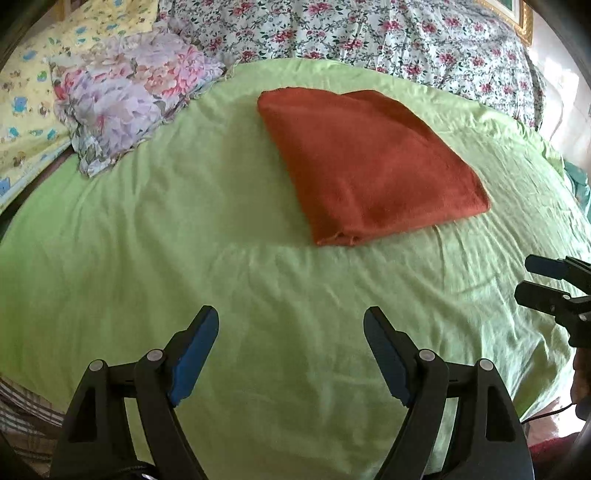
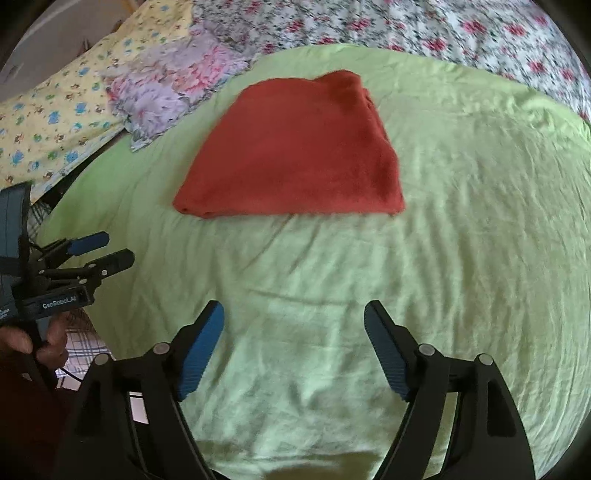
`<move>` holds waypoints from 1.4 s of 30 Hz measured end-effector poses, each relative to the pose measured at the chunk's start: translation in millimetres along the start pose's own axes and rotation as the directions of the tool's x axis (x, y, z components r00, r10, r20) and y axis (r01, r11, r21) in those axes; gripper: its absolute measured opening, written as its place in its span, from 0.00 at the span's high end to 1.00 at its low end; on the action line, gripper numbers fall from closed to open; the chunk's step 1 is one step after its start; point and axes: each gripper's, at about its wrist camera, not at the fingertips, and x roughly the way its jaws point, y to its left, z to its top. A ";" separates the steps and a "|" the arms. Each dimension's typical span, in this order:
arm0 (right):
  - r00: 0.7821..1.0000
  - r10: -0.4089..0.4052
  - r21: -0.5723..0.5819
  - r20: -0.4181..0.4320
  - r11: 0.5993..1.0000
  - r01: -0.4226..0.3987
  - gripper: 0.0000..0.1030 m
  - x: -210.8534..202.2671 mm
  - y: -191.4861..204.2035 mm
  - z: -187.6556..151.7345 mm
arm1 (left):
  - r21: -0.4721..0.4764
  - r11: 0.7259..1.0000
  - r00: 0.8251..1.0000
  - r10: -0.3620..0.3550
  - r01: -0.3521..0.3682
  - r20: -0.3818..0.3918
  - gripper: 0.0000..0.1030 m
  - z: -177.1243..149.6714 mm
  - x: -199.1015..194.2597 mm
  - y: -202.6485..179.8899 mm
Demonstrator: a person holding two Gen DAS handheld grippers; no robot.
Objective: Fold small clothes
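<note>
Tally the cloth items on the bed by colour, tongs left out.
Red folded cloth: 1
Green sheet: 1
Pink-lilac floral bundle: 1
Yellow printed cloth: 1
White rose-print cover: 1
Total: 5

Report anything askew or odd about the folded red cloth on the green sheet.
Little stands out. The red cloth lies folded, though its far corner bunches up unevenly. Both tongs are open and clear of it.

The folded cloth (image 1: 369, 162) lies on the bed sheet (image 1: 184, 240); left of the cloth and behind it sits a crumpled bundle (image 1: 125, 96); behind the cloth spreads a quilt (image 1: 369, 33); both grippers hang before the cloth, apart from it.
</note>
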 end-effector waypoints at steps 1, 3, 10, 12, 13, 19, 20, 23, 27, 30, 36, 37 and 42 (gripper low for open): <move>1.000 0.001 -0.004 0.008 1.000 -0.001 0.21 -0.2 2.5 1.9 | 0.002 1.000 1.000 0.003 -0.003 0.005 0.21 3.2 -0.2 -0.6; 1.000 0.006 -0.016 0.017 1.000 -0.006 0.21 -0.4 6.9 7.7 | 0.000 1.000 1.000 0.003 -0.003 0.022 0.21 11.0 -3.4 -1.9; 0.997 0.003 -0.033 0.071 0.999 0.000 0.15 -11.8 10.7 36.0 | 0.015 1.000 0.997 -0.006 0.005 0.077 0.09 38.3 -12.7 -5.4; 0.997 0.005 -0.018 0.083 1.000 -0.004 0.13 -11.6 6.5 44.9 | 0.012 1.000 0.997 -0.001 0.000 0.076 0.09 43.8 -8.1 -5.7; 0.997 0.002 -0.011 0.082 1.000 -0.001 0.13 -10.1 4.6 48.4 | 0.007 1.000 0.998 0.007 -0.008 0.068 0.09 46.9 -3.6 -5.7; 0.999 -0.012 -0.024 0.051 1.000 0.013 0.13 8.1 3.6 58.5 | -0.010 1.000 0.998 0.022 -0.021 0.052 0.08 53.2 11.9 -6.0; 0.999 -0.010 -0.031 0.047 0.999 0.012 0.13 11.5 4.4 59.4 | -0.005 1.000 0.999 0.030 -0.030 0.045 0.08 54.7 15.9 -6.0; 0.999 -0.011 -0.036 0.037 0.999 0.012 0.13 19.7 6.1 60.5 | -0.006 0.999 0.999 0.038 -0.038 0.028 0.07 55.3 23.2 -6.4; 1.000 -0.009 -0.038 0.023 0.999 0.010 0.13 29.7 6.9 61.6 | -0.018 0.998 0.998 0.056 -0.055 0.022 0.07 56.7 30.9 -6.0; 1.000 -0.012 -0.041 0.023 0.999 0.013 0.13 34.7 7.1 62.2 | -0.020 0.997 0.997 0.074 -0.073 0.024 0.07 57.6 33.9 -8.1; 1.000 -0.012 -0.031 0.022 0.999 0.013 0.13 42.0 3.6 67.5 | -0.021 0.997 0.997 0.080 -0.079 0.020 0.07 62.5 38.2 -9.1; 1.000 -0.011 -0.030 0.021 0.999 0.012 0.13 43.1 3.2 68.2 | -0.024 0.997 0.997 0.079 -0.079 0.018 0.07 63.4 39.1 -9.0; 1.000 -0.006 -0.028 0.016 1.000 0.006 0.13 47.5 1.4 71.7 | -0.035 0.996 0.997 0.078 -0.078 0.009 0.07 67.8 43.1 -7.7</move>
